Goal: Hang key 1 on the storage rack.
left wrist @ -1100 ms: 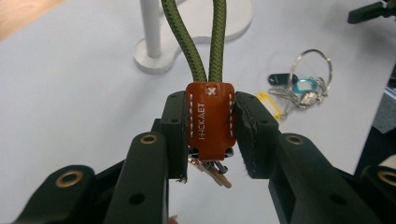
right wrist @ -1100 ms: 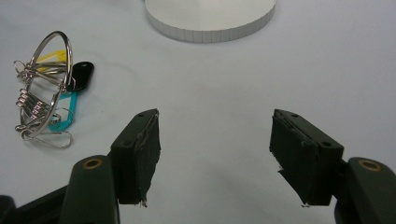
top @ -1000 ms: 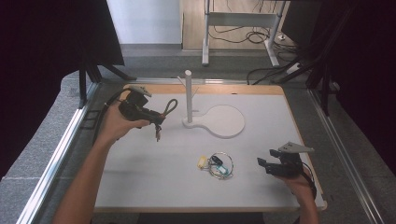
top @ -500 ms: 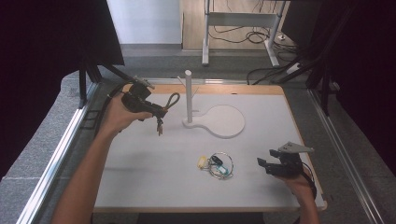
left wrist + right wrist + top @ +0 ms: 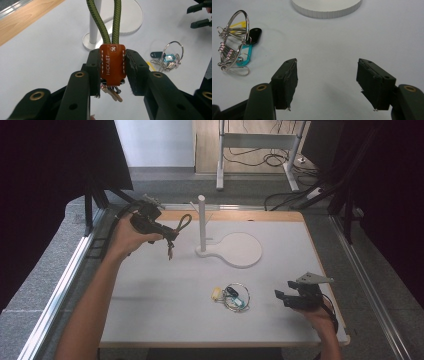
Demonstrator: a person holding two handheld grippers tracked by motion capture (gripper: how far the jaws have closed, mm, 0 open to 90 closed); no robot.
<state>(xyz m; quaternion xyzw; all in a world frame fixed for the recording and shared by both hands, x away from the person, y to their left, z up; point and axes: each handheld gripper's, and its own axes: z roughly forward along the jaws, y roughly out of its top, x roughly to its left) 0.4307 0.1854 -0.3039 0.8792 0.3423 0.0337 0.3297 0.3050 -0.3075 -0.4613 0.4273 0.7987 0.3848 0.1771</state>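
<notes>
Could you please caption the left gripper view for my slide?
Left claw shut on a keychain's brown leather tab, green cord loop rising toward the white stand.

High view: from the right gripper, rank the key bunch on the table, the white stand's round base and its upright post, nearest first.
From the right gripper:
1. Key bunch, just left of it.
2. Round base, beyond, toward the table's middle.
3. Upright post, farther left and back.

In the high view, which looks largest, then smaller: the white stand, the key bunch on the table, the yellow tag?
1. White stand, post and round base together.
2. Key bunch with its big wire ring.
3. Yellow tag, a small part beside that bunch.
</notes>
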